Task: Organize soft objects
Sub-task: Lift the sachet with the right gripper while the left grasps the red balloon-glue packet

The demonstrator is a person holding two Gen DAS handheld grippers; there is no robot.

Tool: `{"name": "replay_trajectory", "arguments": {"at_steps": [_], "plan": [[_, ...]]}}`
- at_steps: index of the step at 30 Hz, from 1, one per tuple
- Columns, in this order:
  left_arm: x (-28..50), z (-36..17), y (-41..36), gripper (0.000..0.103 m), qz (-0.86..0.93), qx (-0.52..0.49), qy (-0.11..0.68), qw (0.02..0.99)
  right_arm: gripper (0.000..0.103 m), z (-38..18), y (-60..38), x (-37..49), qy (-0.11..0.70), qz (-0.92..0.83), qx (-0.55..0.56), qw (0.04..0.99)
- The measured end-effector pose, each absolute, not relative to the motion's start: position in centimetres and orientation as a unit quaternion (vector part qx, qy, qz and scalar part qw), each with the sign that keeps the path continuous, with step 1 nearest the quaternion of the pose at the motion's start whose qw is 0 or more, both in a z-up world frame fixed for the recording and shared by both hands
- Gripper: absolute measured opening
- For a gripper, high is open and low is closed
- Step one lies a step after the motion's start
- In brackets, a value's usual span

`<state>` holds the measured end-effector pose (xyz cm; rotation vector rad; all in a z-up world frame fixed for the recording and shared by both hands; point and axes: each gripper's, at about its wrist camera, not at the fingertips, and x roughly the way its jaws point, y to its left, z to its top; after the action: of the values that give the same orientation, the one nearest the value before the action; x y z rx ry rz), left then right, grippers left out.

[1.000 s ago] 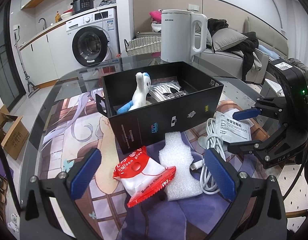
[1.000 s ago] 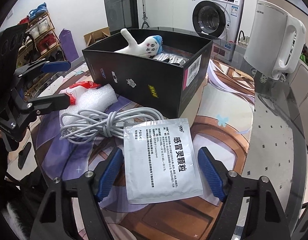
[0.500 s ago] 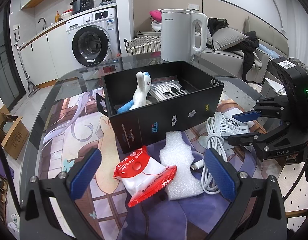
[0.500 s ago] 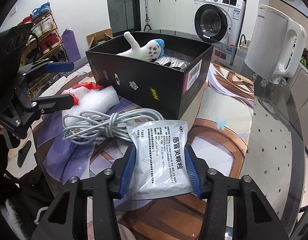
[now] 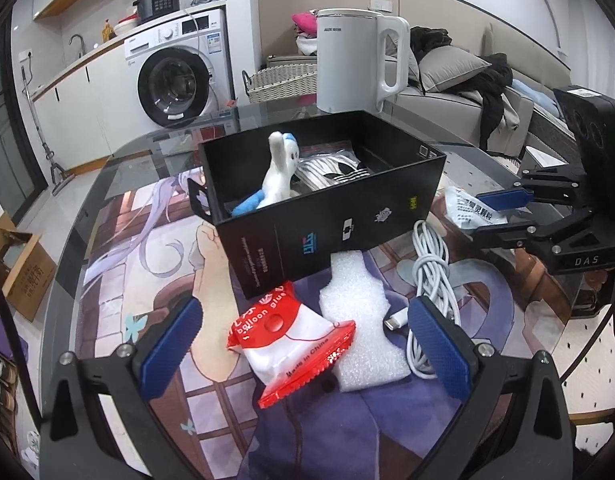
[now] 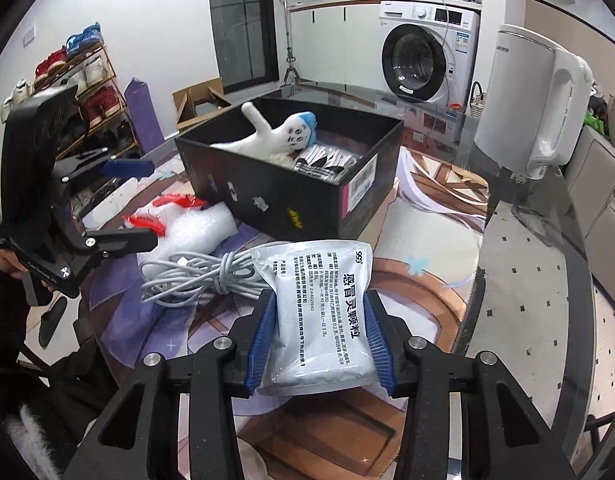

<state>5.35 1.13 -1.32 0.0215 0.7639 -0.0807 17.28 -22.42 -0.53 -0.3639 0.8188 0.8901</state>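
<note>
I read "balloon glue" and "Made in China" on the red-and-white plastic packet [image 5: 291, 344], and "DAS" on the right gripper [image 5: 503, 216].

The black box [image 5: 331, 216] wall hides the lower body of the plush toy [image 5: 278, 176]; the striped packet [image 5: 331, 168] behind it is partly covered.

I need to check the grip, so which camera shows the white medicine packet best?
The right wrist view: the packet fills the centre, squeezed between the right gripper pads, print readable. The left wrist view shows only a crumpled corner at the far right, beside the black box.
</note>
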Motion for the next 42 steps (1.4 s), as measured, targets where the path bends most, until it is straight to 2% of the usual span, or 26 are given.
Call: {"name": "replay_trajectory", "arguments": {"at_steps": [12,38,41,42], "plan": [[5.9,-2.1,5.3,0.103,-0.02,-0.107,0.387,0.916,0.044,1.2,-22.8,16.7,0.33,0.422,-0.155,0.83],[6.6,-4.1,6.9,0.103,0.021,-0.085,0.454,0.887,0.044,1.4,-22.2,16.3,0.322,0.427,-0.157,0.83],[6.6,-4.3,6.4,0.099,0.017,-0.079,0.454,0.888,0.044,1.4,-22.0,16.2,0.321,0.428,-0.157,0.83],[6.6,-4.3,6.2,0.091,0.015,-0.075,0.453,0.888,0.044,1.4,-22.0,16.2,0.32,0.429,-0.158,0.83]]}}
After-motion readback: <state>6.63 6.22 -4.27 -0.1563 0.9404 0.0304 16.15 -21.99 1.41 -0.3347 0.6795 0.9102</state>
